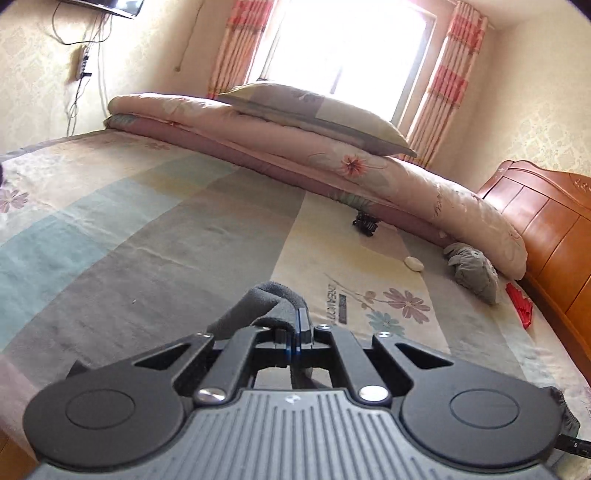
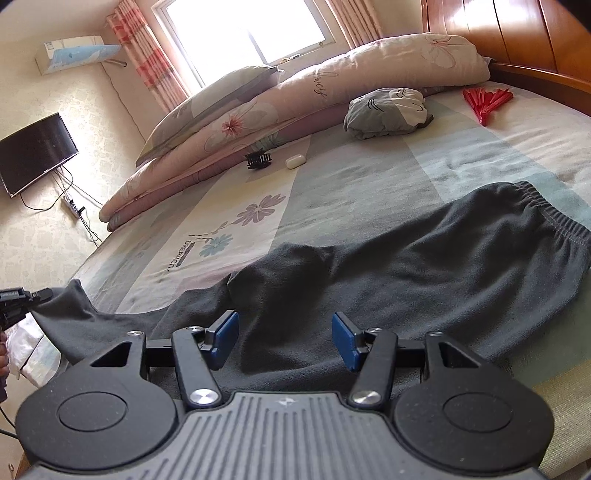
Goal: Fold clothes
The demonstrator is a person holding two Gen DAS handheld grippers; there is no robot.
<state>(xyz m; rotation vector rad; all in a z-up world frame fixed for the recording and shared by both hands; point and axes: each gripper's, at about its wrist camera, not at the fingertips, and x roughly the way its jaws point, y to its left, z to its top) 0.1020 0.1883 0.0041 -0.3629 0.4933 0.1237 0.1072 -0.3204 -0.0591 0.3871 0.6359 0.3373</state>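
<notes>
Dark grey trousers [image 2: 424,266] lie spread across the bed, their elastic waistband [image 2: 554,218] at the right and a leg running out to the left. My right gripper [image 2: 284,338] hovers open just above the middle of the trousers, with nothing between its blue pads [image 2: 225,334]. At the far left of the right wrist view, my left gripper [image 2: 42,294] pinches the end of the trouser leg. In the left wrist view, my left gripper [image 1: 295,325] is shut on a bunched fold of the dark grey cloth [image 1: 258,302].
A folded floral quilt [image 2: 295,99] with a pillow [image 2: 210,99] on top lies along the far side of the bed. A crumpled grey garment [image 2: 384,110], a red fan [image 2: 487,99], a black hair clip [image 2: 258,159] and a small white case [image 2: 295,161] lie on the sheet. A wooden headboard [image 2: 498,29] stands at the right.
</notes>
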